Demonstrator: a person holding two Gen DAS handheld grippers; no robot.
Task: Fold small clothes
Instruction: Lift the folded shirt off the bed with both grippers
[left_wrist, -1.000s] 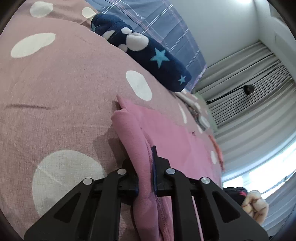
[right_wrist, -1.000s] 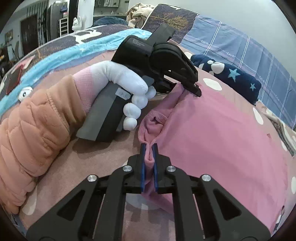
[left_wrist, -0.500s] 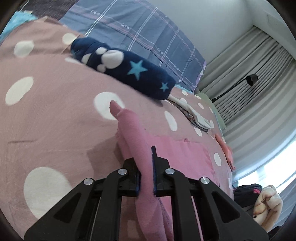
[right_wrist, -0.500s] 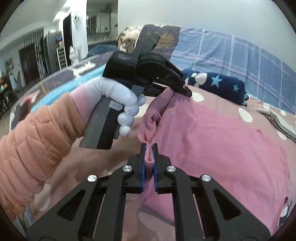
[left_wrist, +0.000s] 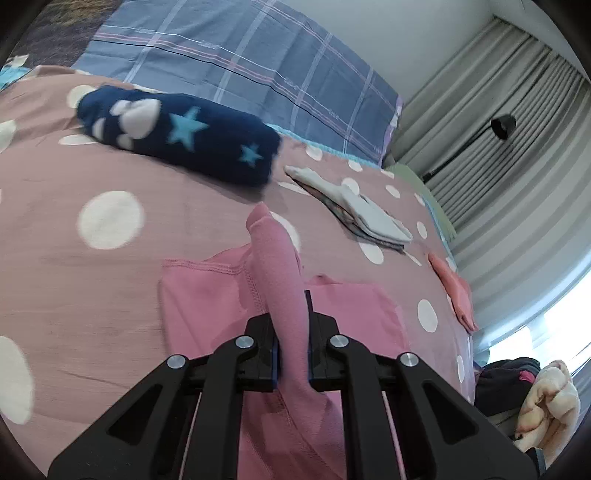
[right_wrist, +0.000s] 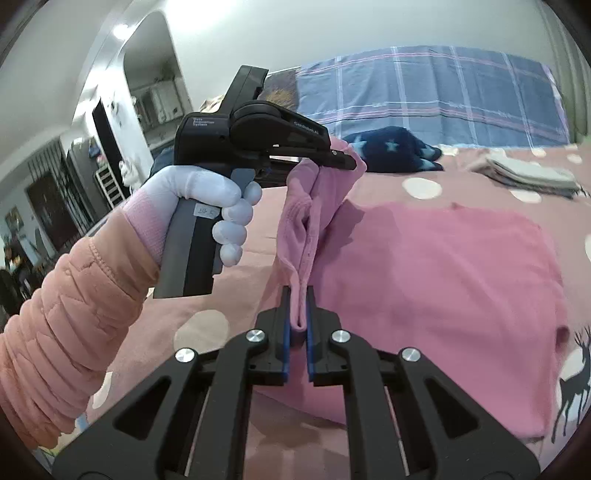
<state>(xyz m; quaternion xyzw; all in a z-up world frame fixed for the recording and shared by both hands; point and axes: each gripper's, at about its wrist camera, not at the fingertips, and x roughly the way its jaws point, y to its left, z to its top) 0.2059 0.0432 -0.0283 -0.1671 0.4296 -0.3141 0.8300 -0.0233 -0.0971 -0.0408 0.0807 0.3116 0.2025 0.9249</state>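
Observation:
A pink garment (right_wrist: 443, 273) lies partly on the dusty-pink dotted bedspread (left_wrist: 74, 229). One edge of it is lifted between both grippers. My left gripper (left_wrist: 291, 325) is shut on a bunched fold of the pink garment (left_wrist: 280, 273). It also shows in the right wrist view (right_wrist: 343, 158), held by a white-gloved hand (right_wrist: 207, 192), pinching the raised corner. My right gripper (right_wrist: 297, 314) is shut on the same lifted edge, lower down. The cloth hangs slack between the two grips.
A navy star-patterned rolled cloth (left_wrist: 177, 140) lies at the bed's far side, in front of a blue plaid pillow (left_wrist: 258, 70). A stack of folded pale clothes (left_wrist: 362, 214) and an orange piece (left_wrist: 456, 291) lie to the right. Curtains (left_wrist: 517, 147) stand beyond.
Both grippers have lifted the pink garment's edge higher off the bed and carried it toward the far side. The lower part now shows flat under the left gripper.

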